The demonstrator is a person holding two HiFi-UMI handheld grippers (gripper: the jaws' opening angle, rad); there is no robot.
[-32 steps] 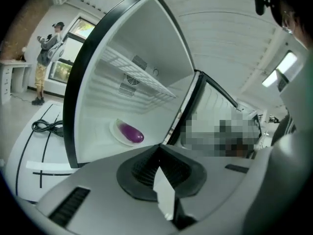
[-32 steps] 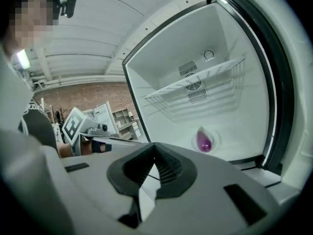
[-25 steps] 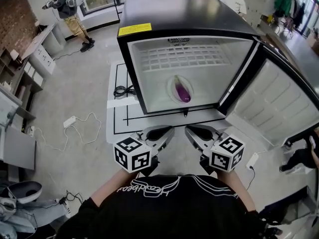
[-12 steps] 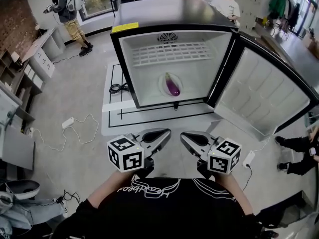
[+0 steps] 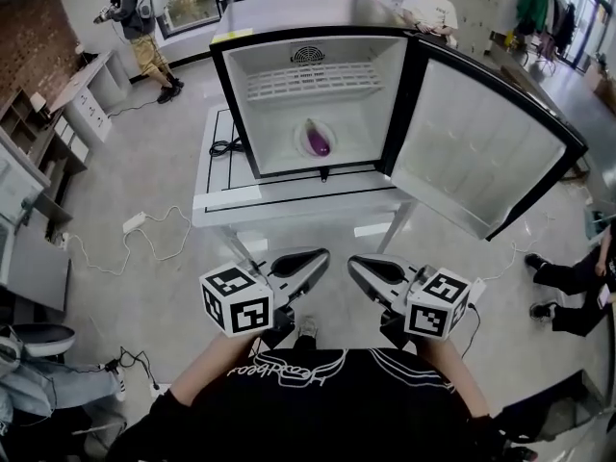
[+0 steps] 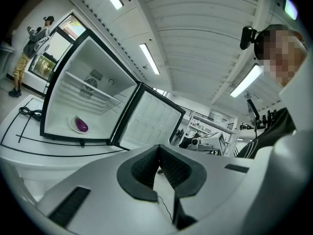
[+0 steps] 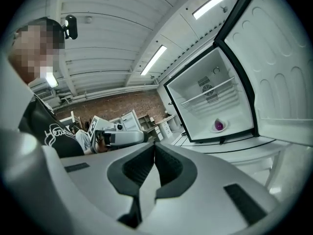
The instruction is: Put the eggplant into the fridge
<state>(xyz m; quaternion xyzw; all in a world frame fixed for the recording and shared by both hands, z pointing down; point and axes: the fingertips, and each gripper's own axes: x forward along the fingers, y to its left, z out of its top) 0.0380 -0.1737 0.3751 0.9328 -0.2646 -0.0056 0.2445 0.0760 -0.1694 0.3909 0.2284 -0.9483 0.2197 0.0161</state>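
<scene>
**Head view: eggplant rests inside the fridge, both hand-held grippers empty**

The eggplant (image 5: 316,139) lies on a small white plate (image 5: 301,149) on the floor of the fridge (image 5: 289,15), below the wire shelf (image 5: 308,80) and roughly midway between the side walls. From that, the placing itself looks done. The plate probably serves to stop the vegetable rolling and to keep it off the bare liner. The door (image 5: 476,152) stands swung wide at the fridge's right-hand side as this view shows it, so the compartment is exposed. Shutting the door appears to be the only step that could remain. A white counter (image 5: 289,205) marked with black lines carries the fridge and lifts it to working height.

Well apart from the fridge, close to the person's chest, the left hand-held gripper (image 5: 310,261) and the right hand-held gripper (image 5: 366,266) point toward it side by side. Each gripper view shows its jaws pressed together with nothing between them, which suits hands carrying no load.
</scene>
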